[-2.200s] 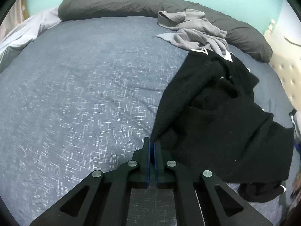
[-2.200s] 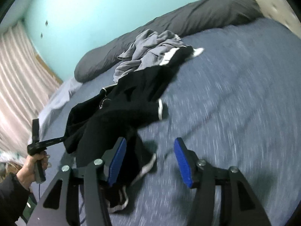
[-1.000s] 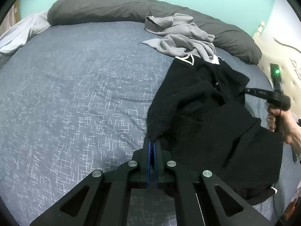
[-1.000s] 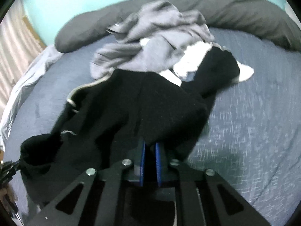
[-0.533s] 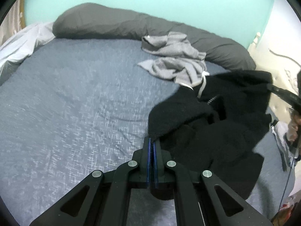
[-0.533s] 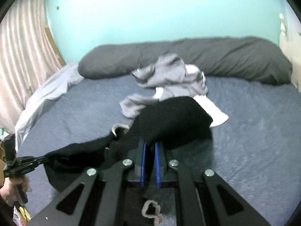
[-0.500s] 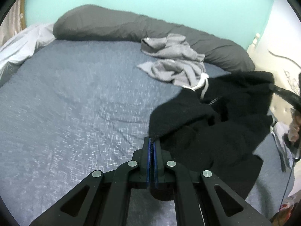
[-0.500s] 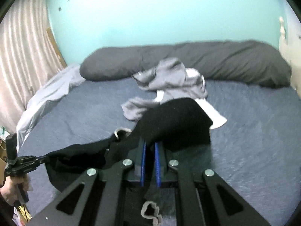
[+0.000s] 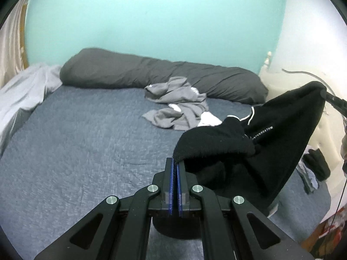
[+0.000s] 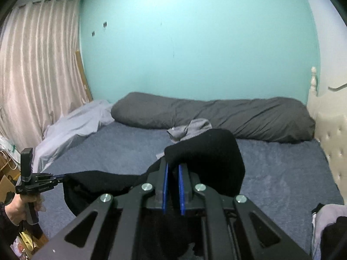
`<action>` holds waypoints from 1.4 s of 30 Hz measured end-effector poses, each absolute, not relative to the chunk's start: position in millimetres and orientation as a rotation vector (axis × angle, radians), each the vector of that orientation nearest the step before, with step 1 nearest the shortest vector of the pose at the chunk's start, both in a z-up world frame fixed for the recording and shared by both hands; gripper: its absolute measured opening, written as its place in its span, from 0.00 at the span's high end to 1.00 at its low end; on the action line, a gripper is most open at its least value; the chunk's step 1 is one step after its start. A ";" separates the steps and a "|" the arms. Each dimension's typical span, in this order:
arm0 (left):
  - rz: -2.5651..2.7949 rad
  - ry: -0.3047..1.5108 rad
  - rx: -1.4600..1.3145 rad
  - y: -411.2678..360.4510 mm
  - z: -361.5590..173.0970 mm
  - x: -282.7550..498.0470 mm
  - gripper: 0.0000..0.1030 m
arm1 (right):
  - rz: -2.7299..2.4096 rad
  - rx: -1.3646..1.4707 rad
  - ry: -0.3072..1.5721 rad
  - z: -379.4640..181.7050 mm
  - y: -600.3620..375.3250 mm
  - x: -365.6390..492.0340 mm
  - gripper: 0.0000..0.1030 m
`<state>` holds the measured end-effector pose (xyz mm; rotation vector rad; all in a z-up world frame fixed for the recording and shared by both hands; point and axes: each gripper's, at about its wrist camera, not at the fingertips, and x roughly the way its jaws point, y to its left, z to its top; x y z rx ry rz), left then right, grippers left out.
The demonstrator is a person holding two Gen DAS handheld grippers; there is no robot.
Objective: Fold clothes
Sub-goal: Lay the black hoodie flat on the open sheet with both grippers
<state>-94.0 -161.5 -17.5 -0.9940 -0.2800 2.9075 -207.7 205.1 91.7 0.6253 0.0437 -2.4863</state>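
Hanging above the blue-grey bed [image 9: 76,143], a black fleece garment [image 9: 282,134] with thin white trim is stretched between both tongs. Left tongs [image 9: 175,162] are clamped on one edge; right tongs [image 10: 172,169] pinch a thick fold. Only the left view shows its small white lettering, too small to read. A grey garment [image 9: 177,106] lies crumpled behind, near the long dark pillow [image 10: 238,117]; the right view mostly hides it.

A long pillow [image 9: 162,75] is laid across the bed [image 9: 76,140] at twelve o'clock, against the wall. A crumpled garment [image 9: 175,106] is placed on the bed just before it. A held-up garment [image 9: 271,140] is hung above the bed at three o'clock. A sheet [image 9: 23,91] is heaped at ten o'clock.
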 end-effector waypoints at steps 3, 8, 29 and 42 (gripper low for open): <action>2.902 -0.233 -0.972 -150.3 -0.7 -71.4 0.98 | -2.498 0.591 0.036 112.1 218.8 -178.8 0.92; 2.871 -0.210 -1.017 -141.3 -6.6 -51.5 0.97 | -2.502 0.586 0.021 114.8 238.8 -149.4 0.92; 2.692 -0.263 -1.524 -144.7 -192.0 -76.3 0.97 | -2.331 1.235 -0.009 -159.6 284.7 -143.3 0.92; 2.642 -0.346 -1.682 -164.2 -220.5 -79.0 0.94 | -2.208 1.454 0.018 -226.9 312.4 -135.0 0.91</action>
